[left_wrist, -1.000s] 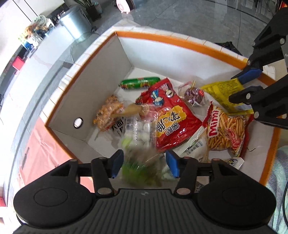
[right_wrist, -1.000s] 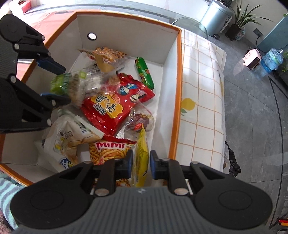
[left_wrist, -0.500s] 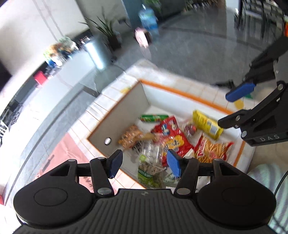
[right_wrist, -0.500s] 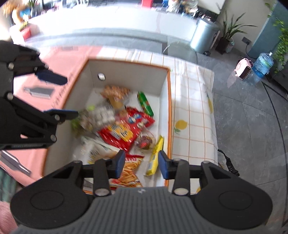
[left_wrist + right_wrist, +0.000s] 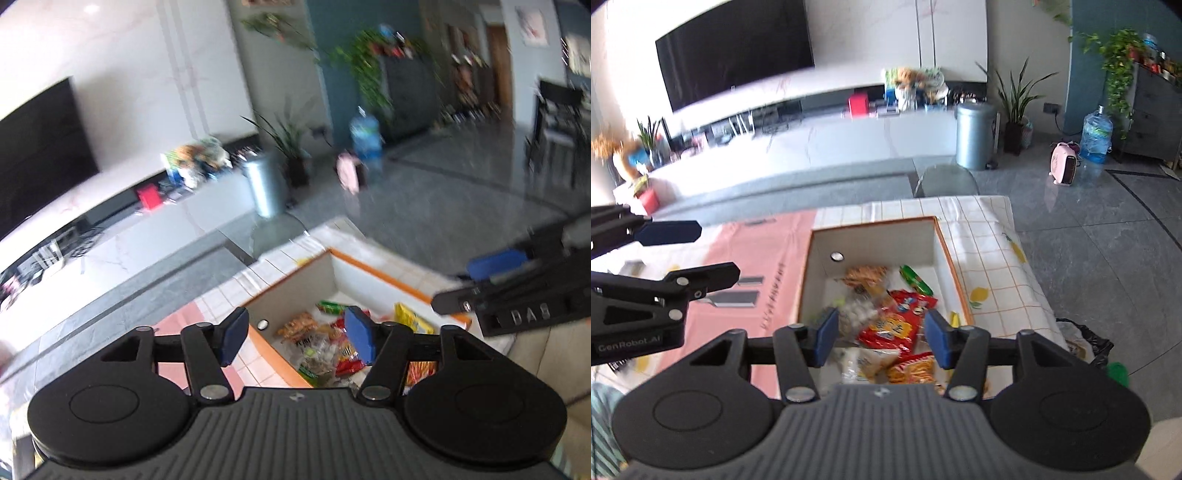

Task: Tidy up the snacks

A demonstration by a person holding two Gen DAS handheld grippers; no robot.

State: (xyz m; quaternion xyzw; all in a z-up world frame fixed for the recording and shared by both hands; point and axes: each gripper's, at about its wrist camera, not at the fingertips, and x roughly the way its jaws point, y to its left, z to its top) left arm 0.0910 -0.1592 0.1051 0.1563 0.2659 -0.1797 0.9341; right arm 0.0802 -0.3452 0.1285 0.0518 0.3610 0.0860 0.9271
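While both tools hang high above the box, nothing sits between either pair of blue pads. The left tool has just been widening and stands well apart, empty. The right tool has also just been opening, its pads parted and bare.

All the snacks lie inside the box, which rests on the checked cloth of the table. Against the box's far wall, below its round hole, lies an orange-brown bag; just beside that, toward the box's right wall, is a green sausage stick. A red crisp bag fills the middle of the box. A clear pack of pale pieces sits near the box's left wall. Close to the box's near wall are a white bag and an orange stick-snack bag. A yellow packet lies along the box's right wall, seen best from the left wrist view.

My judgement is that every one of these is light, crinkly and slick. The puffed bags hold brittle contents, so a hard squeeze across the belly would likely crush them; the crimped top seam or a flat corner looks the safer hold. The sausage stick seems firmer and rounder, apt to roll, so pinching across its middle would probably suit it. Thin film may slip, so a full bite past the seam seems wise.
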